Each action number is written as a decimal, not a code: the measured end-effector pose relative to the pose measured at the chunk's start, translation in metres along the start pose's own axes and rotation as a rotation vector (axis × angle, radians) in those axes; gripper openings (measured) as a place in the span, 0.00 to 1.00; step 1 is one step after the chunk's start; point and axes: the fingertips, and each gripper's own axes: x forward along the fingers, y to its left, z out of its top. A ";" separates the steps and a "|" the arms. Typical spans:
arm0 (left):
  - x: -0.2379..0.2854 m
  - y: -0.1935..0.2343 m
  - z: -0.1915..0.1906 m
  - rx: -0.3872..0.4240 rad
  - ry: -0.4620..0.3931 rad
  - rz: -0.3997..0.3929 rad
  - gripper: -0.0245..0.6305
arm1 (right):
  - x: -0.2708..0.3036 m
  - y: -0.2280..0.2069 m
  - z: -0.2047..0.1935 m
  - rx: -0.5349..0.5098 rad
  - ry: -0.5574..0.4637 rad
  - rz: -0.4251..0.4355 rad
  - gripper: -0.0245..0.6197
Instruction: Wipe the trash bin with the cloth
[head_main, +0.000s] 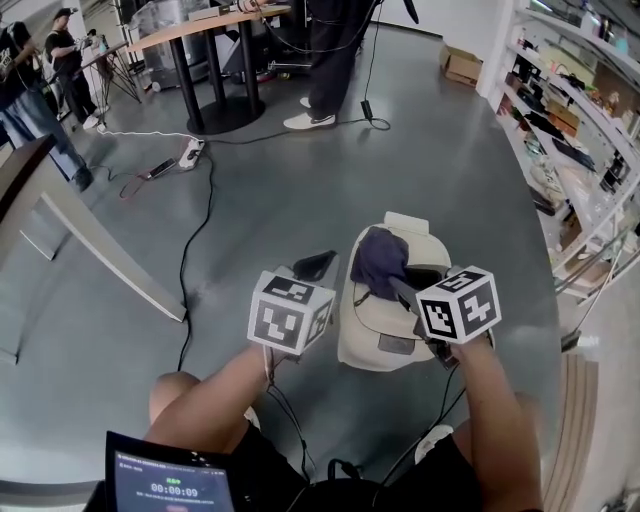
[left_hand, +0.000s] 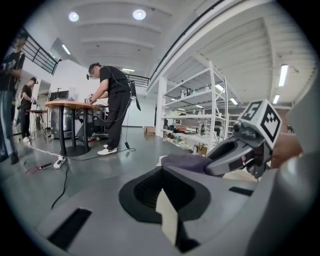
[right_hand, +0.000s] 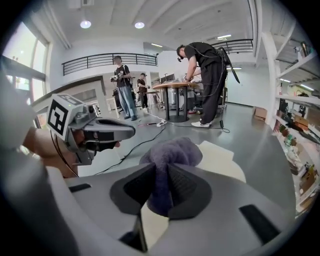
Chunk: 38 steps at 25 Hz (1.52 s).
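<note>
Over grey floor (head_main: 300, 200), right gripper (head_main: 400, 288), angled leftward, pinches cloth (head_main: 378, 258) atop trash bin (head_main: 365, 340).

Bright, even indoor light fills all three views. In the left gripper view, round ceiling lamps (left_hand: 139, 14) burn at twelve o'clock and tube lights (left_hand: 283, 75) at two o'clock. In the right gripper view, ceiling spots (right_hand: 85, 23) sit at eleven o'clock and a window (right_hand: 27, 55) glares white at nine o'clock. In the head view the grey floor (head_main: 330, 190) has a dull sheen and only faint, soft shadows. The shelves (head_main: 585, 130) at three o'clock wash out pale, and straight lines bow toward the edges. Both gripper views are strong fisheyes with black corners. The cloth (right_hand: 170, 149) in the right gripper (right_hand: 160, 172) looks slightly soft, perhaps from closeness.
</note>
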 end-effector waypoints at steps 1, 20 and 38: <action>-0.004 0.004 -0.001 -0.016 0.001 0.003 0.04 | 0.002 0.008 0.000 -0.014 0.010 0.012 0.15; -0.051 -0.005 -0.006 -0.051 -0.006 0.012 0.04 | -0.008 0.033 -0.033 -0.096 0.144 -0.075 0.15; -0.034 -0.057 0.011 0.024 -0.027 -0.083 0.04 | -0.060 -0.018 -0.069 -0.016 0.165 -0.223 0.15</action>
